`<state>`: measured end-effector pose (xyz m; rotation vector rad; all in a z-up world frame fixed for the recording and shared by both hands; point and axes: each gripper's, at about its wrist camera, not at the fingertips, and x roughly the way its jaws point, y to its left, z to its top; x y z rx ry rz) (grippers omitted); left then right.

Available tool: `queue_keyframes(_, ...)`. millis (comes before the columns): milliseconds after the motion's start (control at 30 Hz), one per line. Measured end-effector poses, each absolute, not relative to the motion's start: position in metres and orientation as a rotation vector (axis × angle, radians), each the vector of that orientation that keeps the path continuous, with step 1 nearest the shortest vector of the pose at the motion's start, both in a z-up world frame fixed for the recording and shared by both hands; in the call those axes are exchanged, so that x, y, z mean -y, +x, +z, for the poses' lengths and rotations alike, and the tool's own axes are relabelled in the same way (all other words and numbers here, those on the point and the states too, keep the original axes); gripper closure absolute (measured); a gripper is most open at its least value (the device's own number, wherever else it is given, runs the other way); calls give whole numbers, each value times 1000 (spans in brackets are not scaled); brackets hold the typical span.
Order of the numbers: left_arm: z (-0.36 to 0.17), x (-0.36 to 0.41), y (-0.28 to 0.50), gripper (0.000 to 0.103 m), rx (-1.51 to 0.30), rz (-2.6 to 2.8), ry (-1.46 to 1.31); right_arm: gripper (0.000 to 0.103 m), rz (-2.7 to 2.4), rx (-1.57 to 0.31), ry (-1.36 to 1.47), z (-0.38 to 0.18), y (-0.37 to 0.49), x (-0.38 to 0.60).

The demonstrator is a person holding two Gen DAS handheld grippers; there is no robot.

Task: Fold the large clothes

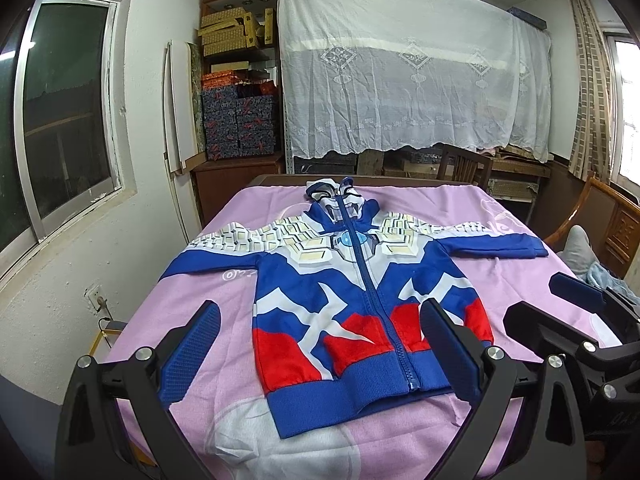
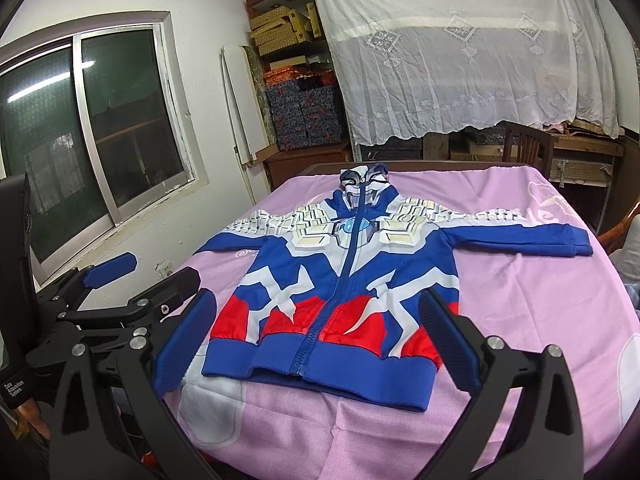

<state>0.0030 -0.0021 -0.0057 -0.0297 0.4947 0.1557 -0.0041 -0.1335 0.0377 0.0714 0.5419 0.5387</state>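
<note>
A blue, red and white zip-up hooded jacket [image 1: 348, 304] lies flat and face up on a pink blanket [image 1: 208, 288], sleeves spread out, hood at the far end. It also shows in the right wrist view [image 2: 340, 280]. My left gripper [image 1: 320, 348] is open and empty, hovering just before the jacket's hem. My right gripper [image 2: 320, 344] is open and empty, also near the hem. The right gripper appears at the right of the left wrist view [image 1: 568, 312]; the left gripper appears at the left of the right wrist view [image 2: 132, 284].
The pink blanket [image 2: 520, 300] covers a table. A window [image 1: 60, 120] is on the left wall. Shelves with boxes [image 1: 240, 92] and a white lace curtain [image 1: 412, 72] stand behind. Wooden chairs [image 1: 464, 164] stand at the far and right sides.
</note>
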Motion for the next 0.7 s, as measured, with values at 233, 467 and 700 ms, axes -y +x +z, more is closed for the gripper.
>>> queue_keyframes(233, -6, 2, 3, 3, -496, 156, -28, 5, 536, -543, 81, 35, -4, 135)
queue_keyframes(467, -5, 3, 3, 3, -497, 156, -28, 5, 536, -544, 80, 35, -4, 136)
queue_keyframes(700, -6, 3, 2, 3, -497, 156, -27, 5, 538, -544, 82, 35, -4, 136)
